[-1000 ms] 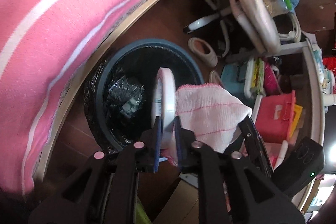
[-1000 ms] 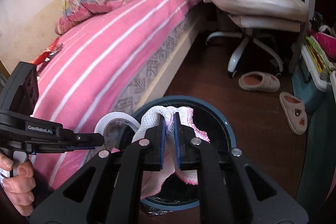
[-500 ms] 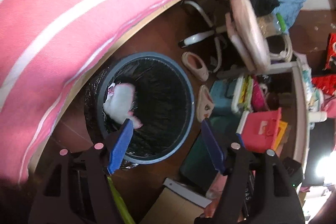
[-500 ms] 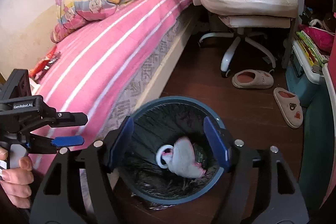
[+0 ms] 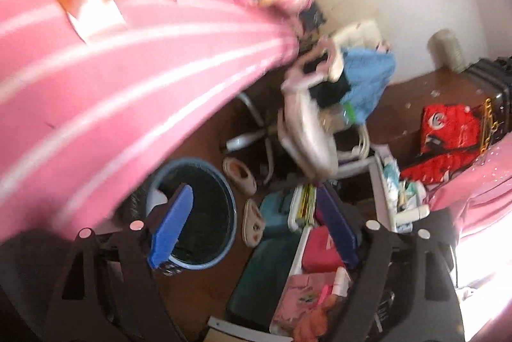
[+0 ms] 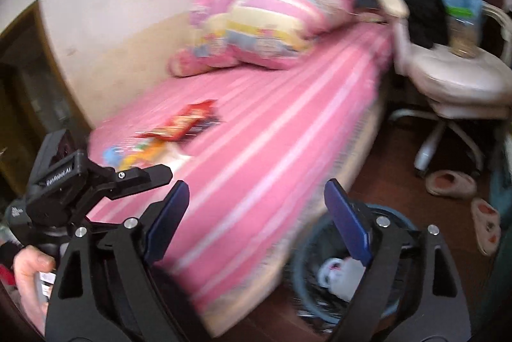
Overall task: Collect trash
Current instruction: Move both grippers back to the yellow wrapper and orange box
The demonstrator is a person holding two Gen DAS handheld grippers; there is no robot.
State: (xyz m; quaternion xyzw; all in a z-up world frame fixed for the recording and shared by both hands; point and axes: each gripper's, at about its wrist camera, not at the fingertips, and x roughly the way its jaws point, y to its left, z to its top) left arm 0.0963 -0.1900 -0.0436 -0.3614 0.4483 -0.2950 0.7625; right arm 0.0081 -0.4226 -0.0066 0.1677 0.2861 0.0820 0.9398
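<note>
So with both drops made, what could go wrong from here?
1. Snack wrappers lie flat on the pink bed sheet; the open right gripper or left gripper might pinch the sheet along with them.
2. Both views are blurred, so aim may suffer.
3. The bin sits close against the bed; a slipped wrapper could land beside it.

Both your views were smeared by motion blur, worst across the pink bed (image 6: 272, 143). Daylight glared white at four o'clock in your left view; fisheye edges curved into black.
</note>
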